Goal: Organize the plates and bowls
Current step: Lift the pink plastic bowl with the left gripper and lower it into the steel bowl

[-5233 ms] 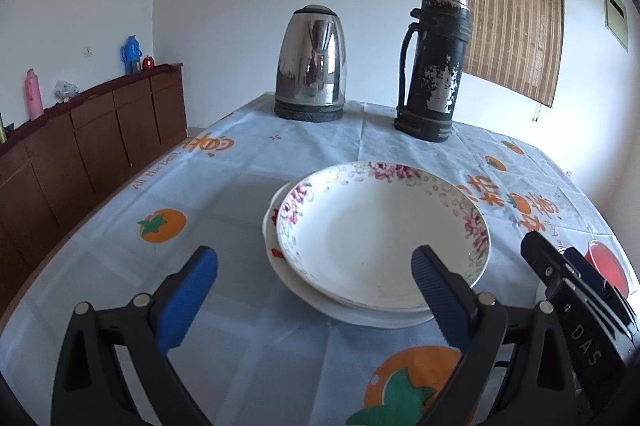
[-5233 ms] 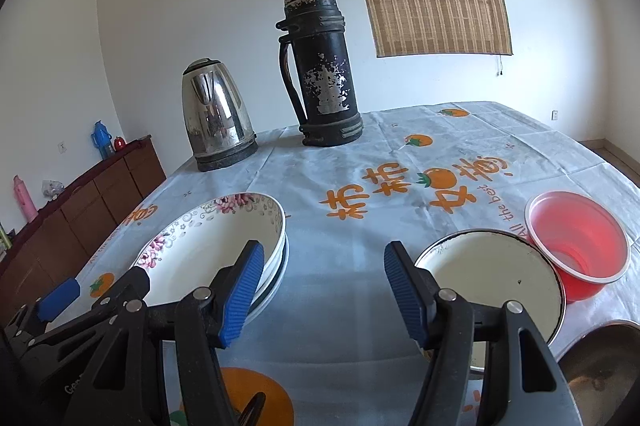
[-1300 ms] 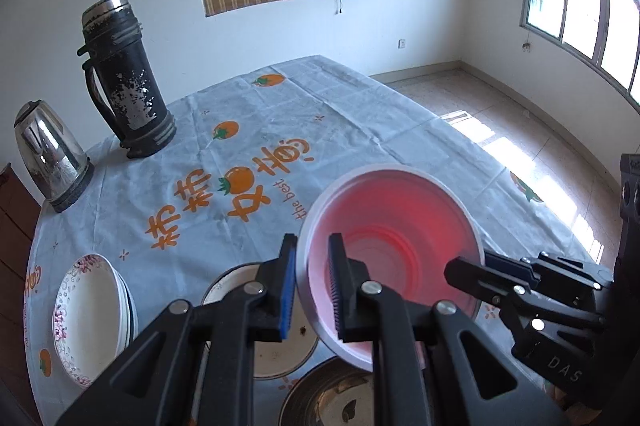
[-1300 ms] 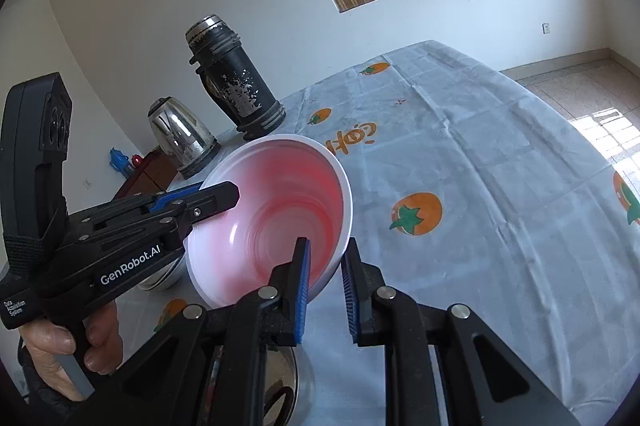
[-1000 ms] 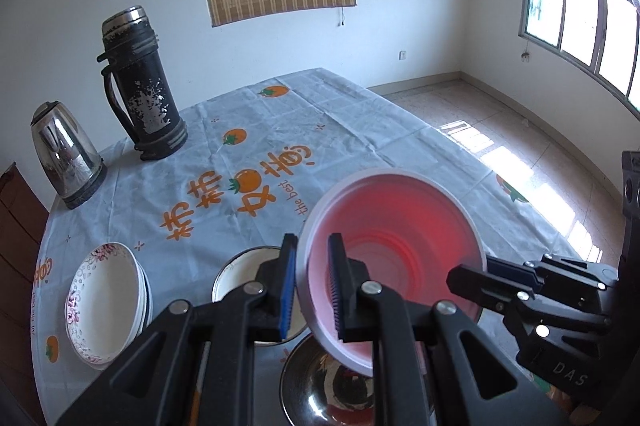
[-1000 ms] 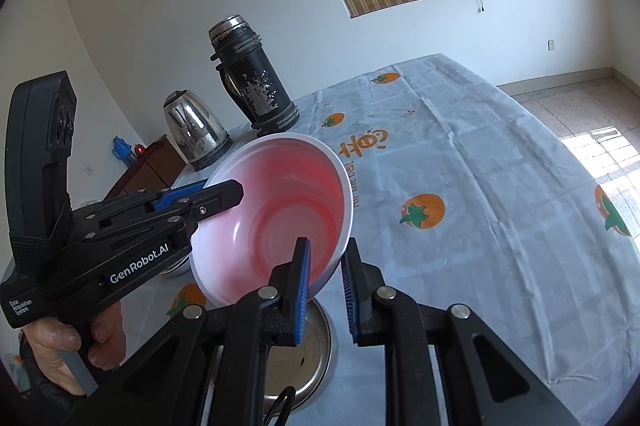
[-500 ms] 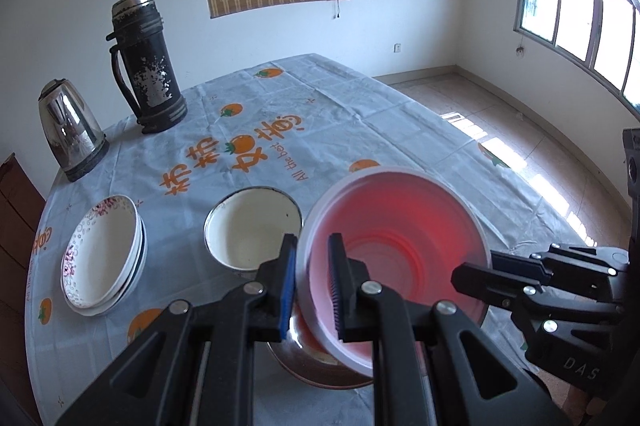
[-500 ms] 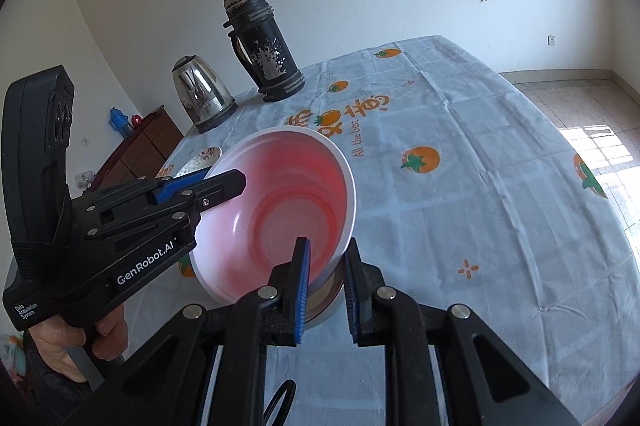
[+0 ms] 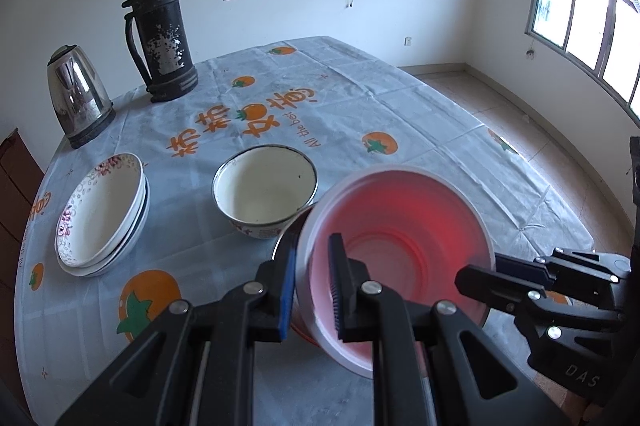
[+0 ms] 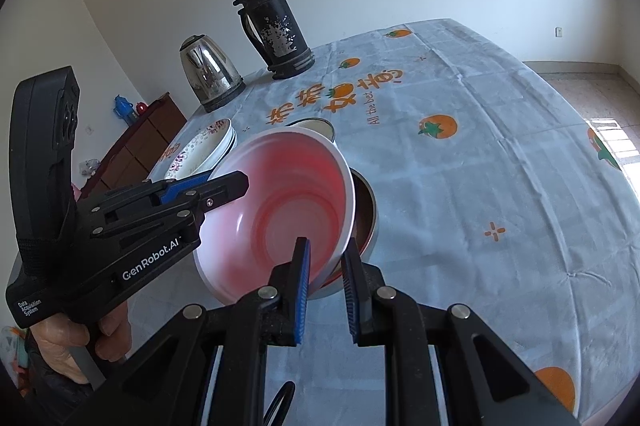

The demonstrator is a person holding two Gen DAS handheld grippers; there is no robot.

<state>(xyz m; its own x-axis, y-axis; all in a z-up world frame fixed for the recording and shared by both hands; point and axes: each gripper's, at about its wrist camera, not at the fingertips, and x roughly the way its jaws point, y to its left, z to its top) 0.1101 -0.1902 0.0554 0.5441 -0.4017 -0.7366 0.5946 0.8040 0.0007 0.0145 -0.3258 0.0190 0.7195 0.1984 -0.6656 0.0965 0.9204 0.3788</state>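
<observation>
**Red bowl held over the metal bowl, ready for nesting**

Both the left gripper and the right gripper are closed on the rim of the red bowl, which hangs tilted above the metal bowl. The step in hand seems to be stacking. Next, level it and lower it in. The enamel bowl stands at 11 o'clock, the stacked plates at 10.

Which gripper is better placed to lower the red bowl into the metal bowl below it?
Neither alone: left gripper and right gripper each clamp the red bowl's rim above the metal bowl; lower together.
</observation>
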